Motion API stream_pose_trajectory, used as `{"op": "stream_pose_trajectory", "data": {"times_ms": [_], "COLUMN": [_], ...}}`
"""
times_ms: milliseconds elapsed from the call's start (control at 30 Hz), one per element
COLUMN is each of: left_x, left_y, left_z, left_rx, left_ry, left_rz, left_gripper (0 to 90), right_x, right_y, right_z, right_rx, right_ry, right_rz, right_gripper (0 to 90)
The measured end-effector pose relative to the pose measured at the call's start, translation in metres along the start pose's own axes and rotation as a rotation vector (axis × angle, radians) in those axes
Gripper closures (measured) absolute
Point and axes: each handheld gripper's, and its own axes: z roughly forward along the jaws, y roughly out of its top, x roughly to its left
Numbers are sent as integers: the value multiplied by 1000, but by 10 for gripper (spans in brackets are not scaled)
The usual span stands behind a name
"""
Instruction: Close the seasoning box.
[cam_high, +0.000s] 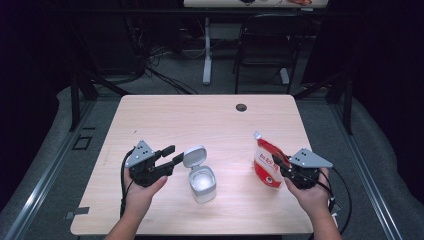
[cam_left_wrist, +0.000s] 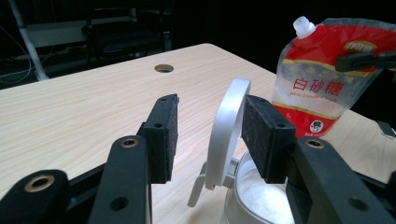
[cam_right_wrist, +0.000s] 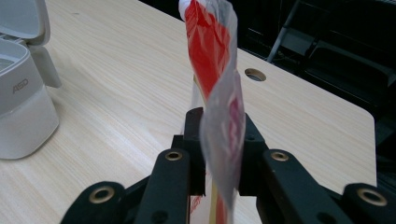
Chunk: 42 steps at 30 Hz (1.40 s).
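A pale wooden table (cam_high: 165, 120) carries everything, with a round cable hole (cam_high: 241, 107) near its far edge, right of the middle. Beyond the table, on the dark floor, stand a black chair (cam_high: 265, 45) and the white leg of another desk (cam_high: 207, 50).

On the right side of the table stands a red and clear sugar pouch (cam_high: 266, 162), upright, its white spout (cam_high: 257, 135) at the top far corner. The right gripper view shows the pouch (cam_right_wrist: 217, 79) edge-on, rising from between the jaws. The right gripper (cam_high: 283, 167), in the person's right hand (cam_high: 312, 195), comes at the pouch from its right. The pouch's side seam sits between the two pads, which stand narrowly apart on either side of the film; whether they press it cannot be told.

Near the middle of the near half sits a small white sugar container (cam_high: 202, 184), holding white grains. Its hinged lid (cam_high: 194, 156) is flipped up on the far side. The container and pouch are well apart.

The left gripper (cam_high: 173, 154), in the left hand (cam_high: 140, 192), lies just left of the container with its jaws spread wide. In the left gripper view the raised lid (cam_left_wrist: 226, 130) stands edge-on between the two pads (cam_left_wrist: 162, 135), just beside the right-hand one and clear of the other, gripped by neither.
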Motion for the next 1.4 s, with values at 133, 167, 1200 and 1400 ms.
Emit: {"op": "stream_pose_trajectory", "data": {"times_ms": [133,167,1200,1400], "left_x": [3,5,14,9], "left_y": [1,2,-7,-9], "left_z": [-1,-1,17,20], "left_rx": [-15,-13,35,42], "left_ry": [5,6,9,-3], "left_rz": [-12,-11,-6,1], "left_gripper": [589,599,900,900], "right_x": [1,1,12,14], "right_y": [-1,-2,-22,-25], "right_z": [-1,-1,-23,-24], "right_rx": [-1,2,24,37], "right_ry": [-5,-6,-21,-27], "right_rz": [11,11,47,49], "right_gripper": [736,722,546,539]}}
